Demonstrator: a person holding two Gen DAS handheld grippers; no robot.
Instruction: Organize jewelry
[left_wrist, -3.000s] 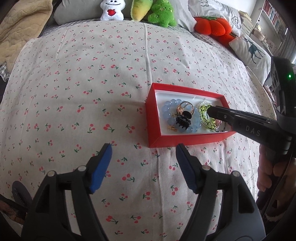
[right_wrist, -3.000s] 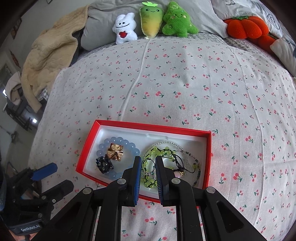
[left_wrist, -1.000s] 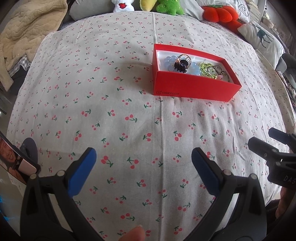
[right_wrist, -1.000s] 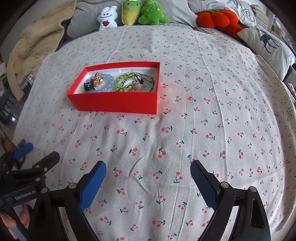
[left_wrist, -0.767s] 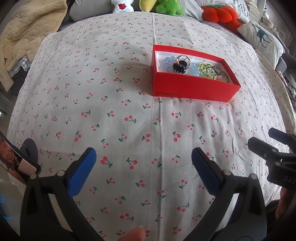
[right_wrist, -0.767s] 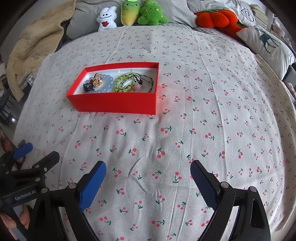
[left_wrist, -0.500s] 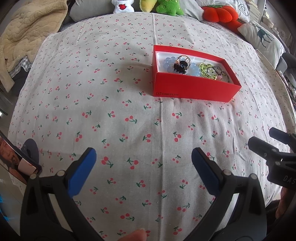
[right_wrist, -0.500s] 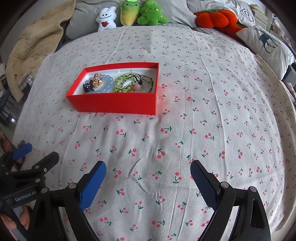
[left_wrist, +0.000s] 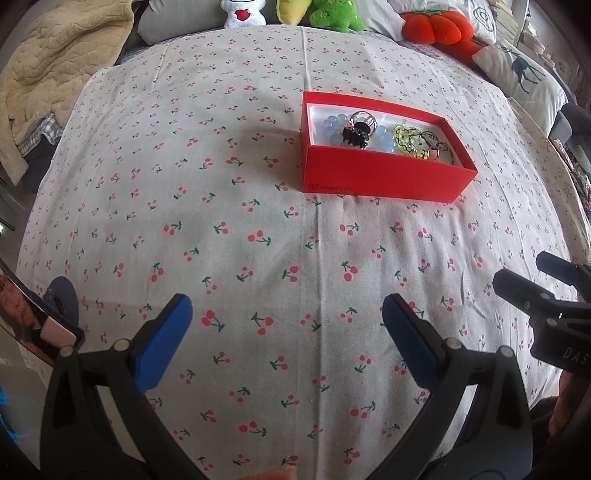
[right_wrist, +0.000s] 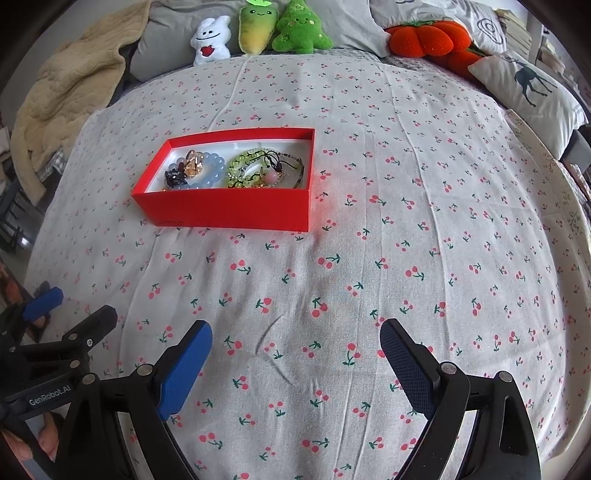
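Observation:
A red box (left_wrist: 384, 175) (right_wrist: 229, 206) sits on the cherry-print bedsheet. It holds a blue bead bracelet (left_wrist: 332, 129) (right_wrist: 212, 168), a black hair claw (left_wrist: 356, 134) (right_wrist: 173, 179), a gold ring piece (right_wrist: 194, 164), a green bead bracelet (left_wrist: 408, 140) (right_wrist: 245, 168) and a dark cord bracelet (right_wrist: 291, 166). My left gripper (left_wrist: 286, 314) is open and empty, well short of the box. My right gripper (right_wrist: 295, 339) is open and empty, also well back from the box. Each gripper shows at the edge of the other's view.
Plush toys (right_wrist: 258, 31) and grey pillows line the far edge of the bed. An orange pumpkin cushion (right_wrist: 424, 40) and a deer-print pillow (right_wrist: 528, 85) lie at the far right. A beige blanket (right_wrist: 62, 92) hangs at the far left.
Three seconds ago my right gripper was shut over the green bracelet in the box; both grippers have since pulled back and stand open. Over the last second almost nothing moved.

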